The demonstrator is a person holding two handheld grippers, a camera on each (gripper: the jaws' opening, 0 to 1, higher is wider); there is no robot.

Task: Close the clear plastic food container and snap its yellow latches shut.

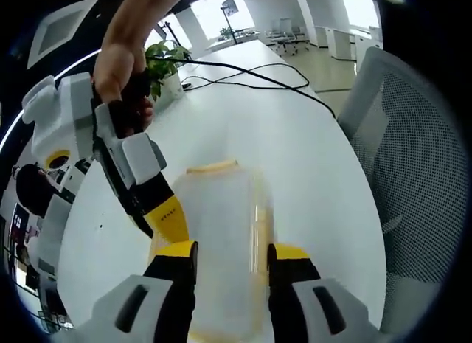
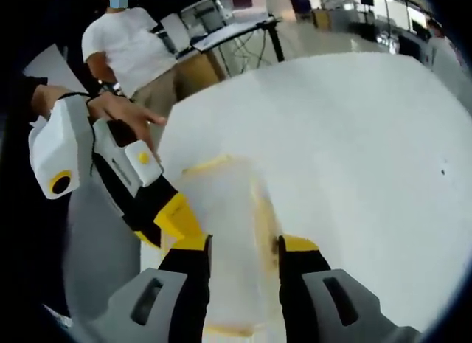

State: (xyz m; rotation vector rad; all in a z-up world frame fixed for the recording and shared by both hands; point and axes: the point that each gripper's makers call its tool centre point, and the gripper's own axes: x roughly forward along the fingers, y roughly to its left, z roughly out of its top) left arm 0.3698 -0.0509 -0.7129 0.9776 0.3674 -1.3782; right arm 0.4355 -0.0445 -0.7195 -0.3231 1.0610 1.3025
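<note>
The clear container (image 1: 221,240) is sitting on the white table (image 1: 295,136); both grippers are straddling it from opposite ends, the left gripper (image 1: 231,260) and right gripper (image 2: 243,254) each holding open jaws astride its long axis, equally near

Table: white table (image 1: 310,158), smooth top, rounded edge; also in the right gripper view (image 2: 354,136).
On it, near: clear plastic food container (image 1: 221,232) with yellow latches (image 1: 212,167), blurred (image 2: 228,232).
On it, far end: potted green plant (image 1: 166,66); black cables (image 1: 251,74) trailing across the top.
</note>
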